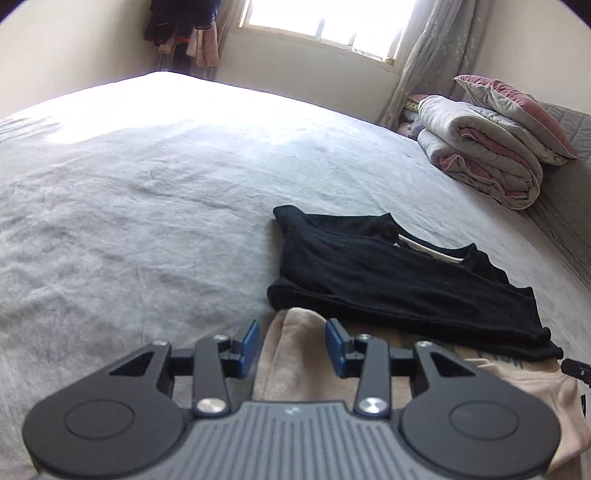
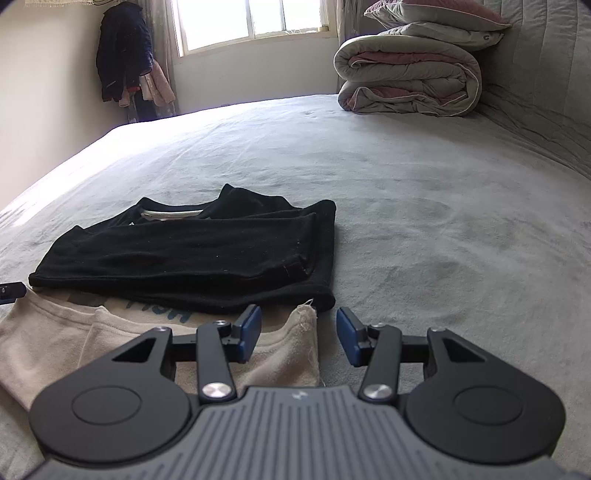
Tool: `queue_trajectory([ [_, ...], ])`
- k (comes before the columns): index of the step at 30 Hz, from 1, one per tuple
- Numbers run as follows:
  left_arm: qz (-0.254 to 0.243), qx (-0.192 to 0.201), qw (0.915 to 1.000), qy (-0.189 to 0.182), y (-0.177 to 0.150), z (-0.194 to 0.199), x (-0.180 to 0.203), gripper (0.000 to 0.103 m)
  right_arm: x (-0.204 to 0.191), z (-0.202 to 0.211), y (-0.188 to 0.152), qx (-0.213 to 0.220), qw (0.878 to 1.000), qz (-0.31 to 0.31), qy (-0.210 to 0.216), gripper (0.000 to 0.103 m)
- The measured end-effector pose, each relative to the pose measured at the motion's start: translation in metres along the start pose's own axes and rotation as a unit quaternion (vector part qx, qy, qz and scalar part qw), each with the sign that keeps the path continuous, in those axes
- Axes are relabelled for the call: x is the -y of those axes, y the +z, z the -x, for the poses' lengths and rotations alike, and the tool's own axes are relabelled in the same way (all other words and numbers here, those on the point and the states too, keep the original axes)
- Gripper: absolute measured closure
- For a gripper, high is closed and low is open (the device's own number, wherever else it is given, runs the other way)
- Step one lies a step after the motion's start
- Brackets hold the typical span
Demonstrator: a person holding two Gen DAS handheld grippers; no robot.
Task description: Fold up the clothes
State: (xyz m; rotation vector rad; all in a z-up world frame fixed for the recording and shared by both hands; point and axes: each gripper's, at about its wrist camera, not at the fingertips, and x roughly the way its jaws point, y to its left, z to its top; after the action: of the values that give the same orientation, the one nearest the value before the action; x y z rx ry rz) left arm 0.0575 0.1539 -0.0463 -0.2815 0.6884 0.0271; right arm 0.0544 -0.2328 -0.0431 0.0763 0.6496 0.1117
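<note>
A beige shirt (image 1: 295, 365) with a printed front lies flat at the near edge of the grey bed (image 1: 129, 184). My left gripper (image 1: 293, 345) hangs over its left folded part, jaws apart, and the cloth shows in the gap without the blue pads (image 1: 249, 345) pressing it. In the right wrist view the beige shirt (image 2: 55, 339) ends in a frayed corner (image 2: 308, 317) that lies between the open jaws of my right gripper (image 2: 299, 332), clear of both pads. Just beyond the beige shirt rests a folded black shirt (image 1: 388, 280) (image 2: 192, 258), overlapping its far edge.
A rolled duvet (image 2: 406, 77) topped by a pillow (image 2: 436, 14) sits at the head of the bed, against a quilted headboard (image 2: 535, 74). Dark clothes (image 2: 125, 55) hang in the far corner beside a bright window (image 2: 251, 18). Bare grey sheet (image 2: 461, 221) spreads around the shirts.
</note>
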Motion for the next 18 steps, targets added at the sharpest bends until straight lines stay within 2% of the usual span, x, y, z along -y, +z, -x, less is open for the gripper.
queue_trajectory([
  [1,0.000,-0.001,1.0000,0.002,-0.002,-0.001,0.000,0.068,0.001,-0.003,-0.002,-0.003,1.000,0.000,0.000,0.054],
  [2,0.001,-0.001,1.0000,0.003,-0.004,-0.002,0.001,0.076,0.003,-0.007,-0.004,-0.007,1.000,-0.001,0.002,0.063],
  [3,-0.001,-0.001,1.0000,0.006,-0.006,-0.003,0.001,0.083,0.003,-0.010,-0.006,-0.010,1.000,-0.002,0.005,0.083],
  [4,-0.009,0.006,0.9999,0.010,-0.008,-0.002,0.005,0.086,-0.001,-0.008,-0.009,-0.003,1.000,0.010,0.001,0.085],
  [6,-0.028,0.019,0.9992,0.019,-0.011,0.000,0.012,0.092,-0.012,-0.001,-0.015,0.022,0.999,0.043,-0.015,0.087],
  [8,-0.036,0.034,0.9985,0.024,-0.014,0.004,0.016,0.093,-0.025,0.007,-0.022,0.054,0.994,0.085,-0.036,0.088],
  [10,-0.038,0.049,0.9977,0.029,-0.017,0.007,0.019,0.094,-0.040,0.017,-0.033,0.101,0.982,0.145,-0.072,0.090],
  [11,-0.035,0.058,0.9972,0.031,-0.018,0.010,0.019,0.094,-0.047,0.020,-0.039,0.123,0.972,0.174,-0.094,0.095],
  [14,-0.031,0.085,0.9952,0.039,-0.022,0.018,0.020,0.094,-0.060,0.028,-0.056,0.177,0.944,0.237,-0.146,0.095],
  [18,-0.039,0.118,0.9907,0.057,-0.027,0.025,0.025,0.094,-0.059,0.033,-0.059,0.209,0.930,0.245,-0.176,0.095],
])
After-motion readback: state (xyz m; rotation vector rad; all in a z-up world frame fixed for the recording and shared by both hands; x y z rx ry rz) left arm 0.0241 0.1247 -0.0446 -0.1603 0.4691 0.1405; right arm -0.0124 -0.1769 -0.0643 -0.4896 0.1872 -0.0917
